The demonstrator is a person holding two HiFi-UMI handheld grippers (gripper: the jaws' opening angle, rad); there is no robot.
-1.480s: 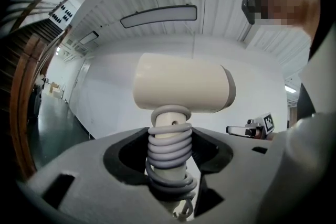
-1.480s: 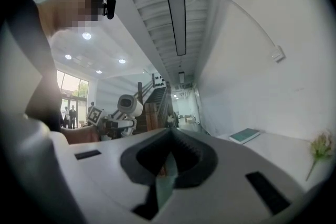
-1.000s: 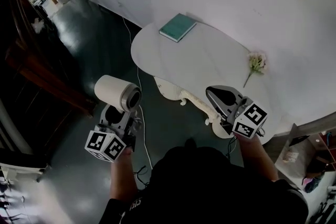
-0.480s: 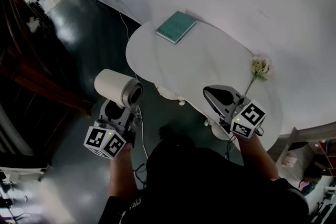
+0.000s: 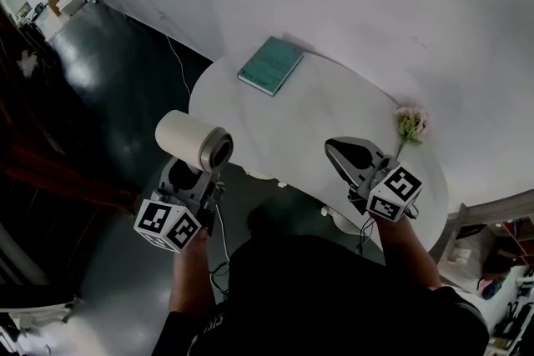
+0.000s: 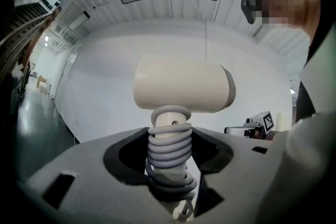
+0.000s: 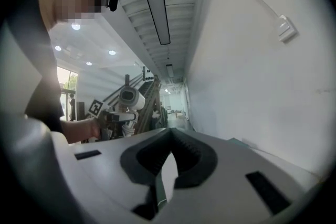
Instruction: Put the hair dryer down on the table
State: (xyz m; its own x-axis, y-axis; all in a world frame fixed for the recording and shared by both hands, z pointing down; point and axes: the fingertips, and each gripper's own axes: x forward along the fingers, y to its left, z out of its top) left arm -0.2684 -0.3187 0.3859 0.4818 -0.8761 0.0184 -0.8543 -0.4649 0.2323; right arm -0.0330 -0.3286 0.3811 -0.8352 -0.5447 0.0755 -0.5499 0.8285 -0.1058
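At the near edge of the worktop point(image 5: 325, 108), your left gripper point(image 5: 197, 172) is clamped on the hair dryer point(image 5: 188, 140), which seems to hang over the floor point(image 5: 125, 79), so letting go too soon would drop it, and your right gripper point(image 5: 347, 152), closed and empty, can't catch it.

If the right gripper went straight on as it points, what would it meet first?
Probably nothing close: the right gripper aims above the table, passing beside the teal book, toward the open hallway. Depth is unclear.
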